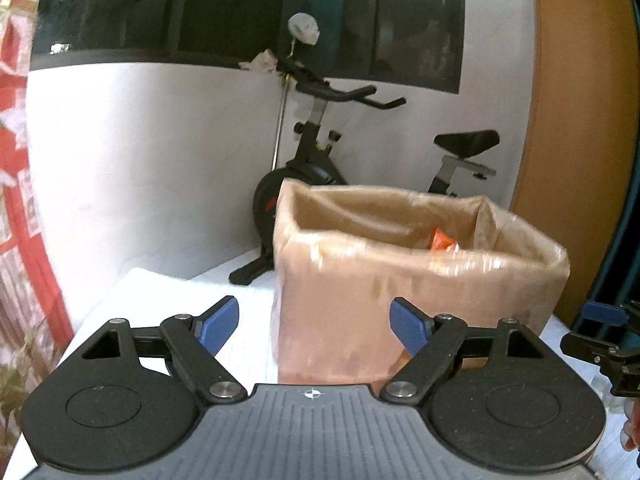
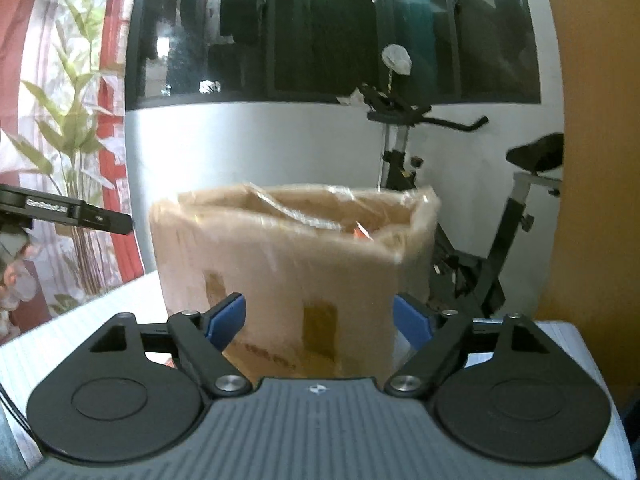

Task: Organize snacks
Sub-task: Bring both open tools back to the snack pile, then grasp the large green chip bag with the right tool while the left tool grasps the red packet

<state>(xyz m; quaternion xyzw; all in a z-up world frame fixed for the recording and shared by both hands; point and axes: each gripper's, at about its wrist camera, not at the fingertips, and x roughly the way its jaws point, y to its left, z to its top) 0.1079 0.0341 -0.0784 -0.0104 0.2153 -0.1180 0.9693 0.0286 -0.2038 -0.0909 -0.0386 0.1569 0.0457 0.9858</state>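
Note:
A brown cardboard box (image 1: 400, 280) wrapped in clear tape stands open-topped on the white table (image 1: 168, 300). An orange snack packet (image 1: 442, 241) shows inside it. The box also shows in the right wrist view (image 2: 288, 264), with the orange packet (image 2: 362, 233) at its rim. My left gripper (image 1: 314, 326) is open and empty, just in front of the box. My right gripper (image 2: 318, 322) is open and empty, close to the box's front wall. The right gripper also shows at the right edge of the left wrist view (image 1: 604, 340).
A black exercise bike (image 1: 320, 168) stands behind the table against a white wall; it also shows in the right wrist view (image 2: 472, 240). An orange-brown panel (image 1: 580, 120) stands at the right. A red-and-white curtain (image 1: 20, 160) and a plant (image 2: 68, 140) are at the left.

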